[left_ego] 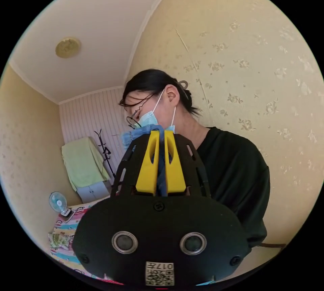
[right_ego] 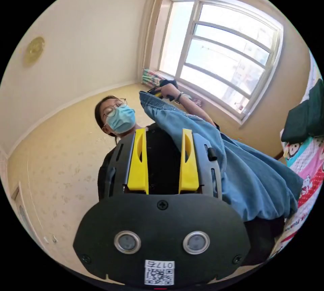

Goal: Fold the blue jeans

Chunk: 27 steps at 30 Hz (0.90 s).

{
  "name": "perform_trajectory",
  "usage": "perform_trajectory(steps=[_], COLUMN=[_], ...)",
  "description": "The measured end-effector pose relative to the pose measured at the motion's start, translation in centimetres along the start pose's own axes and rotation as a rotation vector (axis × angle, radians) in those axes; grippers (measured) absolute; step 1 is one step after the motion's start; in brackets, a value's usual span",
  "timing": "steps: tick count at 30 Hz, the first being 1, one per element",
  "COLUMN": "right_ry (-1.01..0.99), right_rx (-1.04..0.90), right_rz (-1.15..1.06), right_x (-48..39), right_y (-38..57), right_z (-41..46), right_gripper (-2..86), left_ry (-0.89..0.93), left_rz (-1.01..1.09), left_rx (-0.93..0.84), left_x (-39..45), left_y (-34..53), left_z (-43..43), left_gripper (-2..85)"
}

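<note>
— Jaws, left gripper [left_ego: 161, 135]? 
— Clamped on a bunch of blue jeans [right_ego: 236, 173], held aloft. 
— Right gripper [right_ego: 163, 134]? 
— Jaws wide apart, gripping nothing; denim hangs beside it above the bed [right_ego: 308, 173].

A small fan [left_ego: 58, 202] stands beside a green towel [left_ego: 82, 162].

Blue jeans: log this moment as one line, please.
left tool shut on jeans | right tool open, holding nothing | jeans lifted, hanging over bed | fold not yet done
</note>
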State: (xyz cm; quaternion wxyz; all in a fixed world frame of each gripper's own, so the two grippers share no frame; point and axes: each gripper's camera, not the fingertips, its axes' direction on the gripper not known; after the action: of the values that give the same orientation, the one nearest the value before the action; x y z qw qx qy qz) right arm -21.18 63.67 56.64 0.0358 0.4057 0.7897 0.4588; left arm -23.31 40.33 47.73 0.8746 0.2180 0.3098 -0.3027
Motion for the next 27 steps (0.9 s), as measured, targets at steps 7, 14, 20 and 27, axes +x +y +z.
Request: perform_trajectory(steps=[7,14,20,27], right_ry=[-0.039,0.073,0.012,-0.295], right_rx=[-0.051,0.043,-0.350,-0.581], right_rz=[0.069,-0.013,0.300,0.301], right_x=[8.1,8.7,14.5,13.8], right_y=[-1.7,-4.7,-7.1,-3.4], right_z=[2.1,0.4,6.4,14.1], right_gripper=[21.5,22.8,26.4,19.4], left_ry=[0.094,0.249,0.366,0.374], left_rz=[-0.197,-0.347,-0.403,-0.483], left_rx=[0.072,0.122,0.120,0.160], left_x=[-3.6,-6.1,-6.7,-7.5], left_y=[0.2,0.9,-0.3,-1.2], left_z=[2.7,4.5,5.7,3.5], left_gripper=[-0.4,-0.4,-0.3,-0.2])
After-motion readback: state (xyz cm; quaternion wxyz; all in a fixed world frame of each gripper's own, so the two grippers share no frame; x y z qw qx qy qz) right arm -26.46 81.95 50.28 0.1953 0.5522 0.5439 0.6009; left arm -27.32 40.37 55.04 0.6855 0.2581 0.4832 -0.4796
